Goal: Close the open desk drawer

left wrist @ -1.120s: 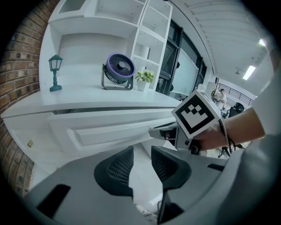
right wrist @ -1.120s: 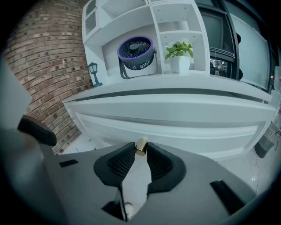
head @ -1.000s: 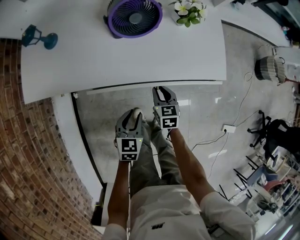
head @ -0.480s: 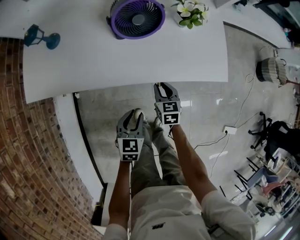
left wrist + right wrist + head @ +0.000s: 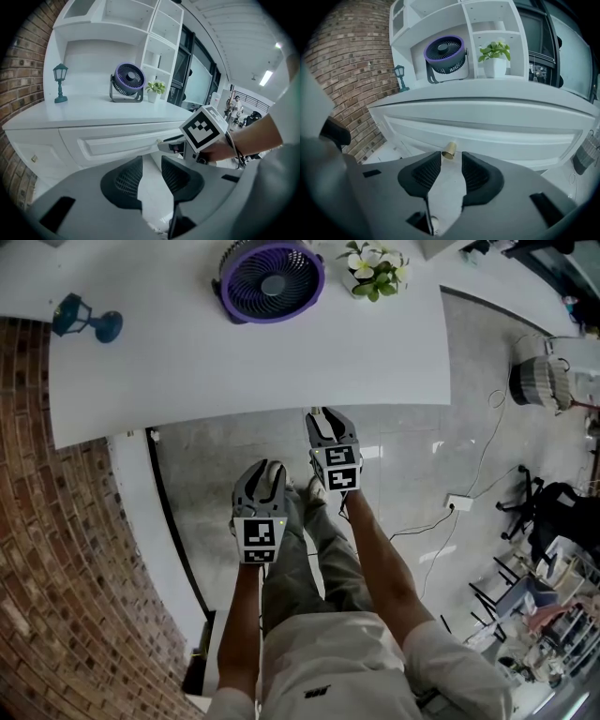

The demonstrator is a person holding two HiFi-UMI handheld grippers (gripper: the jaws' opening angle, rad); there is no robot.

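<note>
**Right tongs at the drawer**

Narrowly parted and empty, their tips sit just at the brass knob, under the counter edge. Left tongs, likewise narrow and empty, hang back. Rigid, easy-sliding front, I judge: push flat beside the small, slick knob.

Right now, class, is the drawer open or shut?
Shut, it seems: the drawer front sits back under the desk top, and in the head view nothing juts past the desk edge.
</note>
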